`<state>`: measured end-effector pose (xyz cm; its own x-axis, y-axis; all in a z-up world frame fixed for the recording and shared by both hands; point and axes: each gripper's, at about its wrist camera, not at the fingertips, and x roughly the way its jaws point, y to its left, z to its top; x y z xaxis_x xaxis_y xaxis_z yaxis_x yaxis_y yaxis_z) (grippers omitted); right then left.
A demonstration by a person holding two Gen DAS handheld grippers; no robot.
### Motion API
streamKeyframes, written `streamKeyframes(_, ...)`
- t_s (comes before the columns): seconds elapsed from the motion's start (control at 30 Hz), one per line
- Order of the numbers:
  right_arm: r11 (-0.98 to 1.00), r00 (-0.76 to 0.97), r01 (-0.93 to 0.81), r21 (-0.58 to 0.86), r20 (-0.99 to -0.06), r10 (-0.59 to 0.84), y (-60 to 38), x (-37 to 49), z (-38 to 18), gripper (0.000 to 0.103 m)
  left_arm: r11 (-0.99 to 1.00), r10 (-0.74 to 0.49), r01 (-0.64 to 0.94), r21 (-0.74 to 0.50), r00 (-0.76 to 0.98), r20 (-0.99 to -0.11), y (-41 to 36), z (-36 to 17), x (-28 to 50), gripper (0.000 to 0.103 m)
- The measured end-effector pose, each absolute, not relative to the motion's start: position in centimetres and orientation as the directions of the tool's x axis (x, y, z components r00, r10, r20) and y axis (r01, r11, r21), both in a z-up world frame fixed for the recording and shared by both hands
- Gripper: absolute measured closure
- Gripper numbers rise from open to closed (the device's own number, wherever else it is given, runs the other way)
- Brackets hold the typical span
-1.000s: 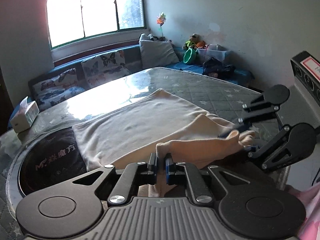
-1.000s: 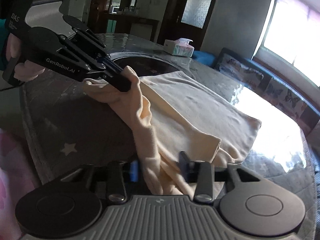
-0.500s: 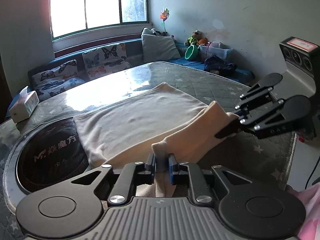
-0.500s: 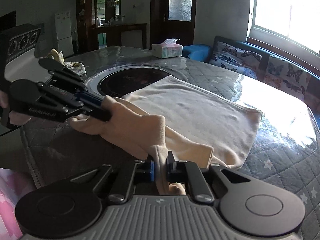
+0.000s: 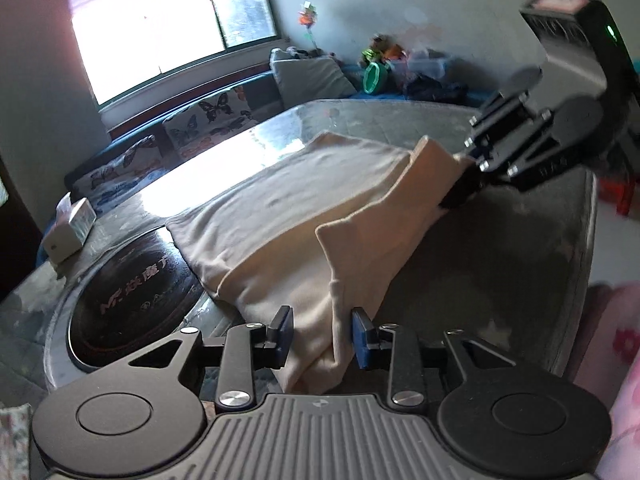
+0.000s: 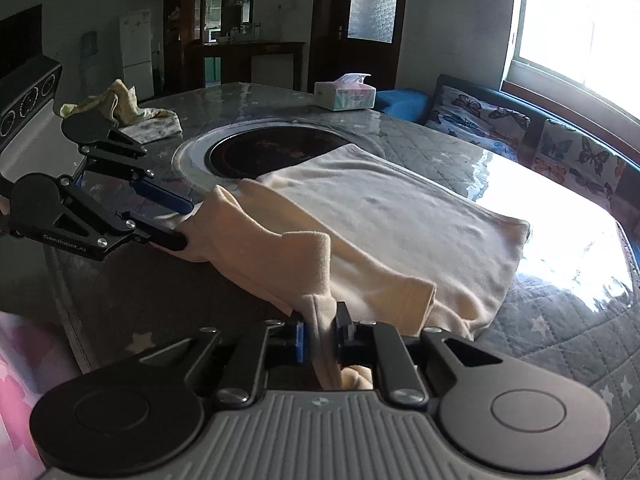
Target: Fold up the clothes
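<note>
**Garment edge gripped on right, left jaws parted**

Garment (image 5: 304,200), cream-coloured, is spread flat on the table (image 5: 500,248), w/ its near edge lifted between both tools. Left gripper (image 5: 322,334): jaws have just been opening; fingers stand apart w/ the cloth's fold hanging between them, right pad touched by fabric, left pad clear of it. Right gripper (image 6: 322,334): jaws are clamped on a bunched strip of the same cloth. In right wrist view the left gripper (image 6: 184,222) is seen at the cloth's far corner, fingers spread on either side of the fabric. In left wrist view the right gripper (image 5: 460,188) is seen pinching the opposite raised corner. Beyond the cloth, a round black cooktop (image 6: 276,150) is set into the table, partly covered by the garment. A tissue box (image 6: 344,94) sits farther back; a crumpled yellowish rag (image 6: 120,110) lies near the table's edge.
</note>
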<state>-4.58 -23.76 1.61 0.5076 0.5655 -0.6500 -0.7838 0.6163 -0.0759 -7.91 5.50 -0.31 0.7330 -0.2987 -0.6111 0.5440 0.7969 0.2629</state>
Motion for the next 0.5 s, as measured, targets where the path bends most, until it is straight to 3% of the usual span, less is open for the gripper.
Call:
streamKeyframes(0.17, 0.609, 0.523, -0.786, -0.109, -0.643, 0.56, -23.7, -5.4, 1.2, 0.084, 0.745, -0.305, 0.584, 0.323, 0.729, -0.613, 5.5, -1.1, -8.7, 0.069)
streamKeyframes(0.43, 0.625, 0.551, -0.771, -0.122, -0.621, 0.558, -23.5, -5.5, 0.5, 0.086, 0.696, -0.335, 0.625, 0.354, 0.719, -0.609, 5.8, -1.6, -8.4, 0.068)
streamKeyframes(0.5, 0.632, 0.554, -0.766, -0.117, -0.62, 0.556, -23.4, -5.5, 0.4, 0.092, 0.703, -0.34, 0.629, 0.333, 0.708, -0.618, 5.8, -1.6, -8.1, 0.082)
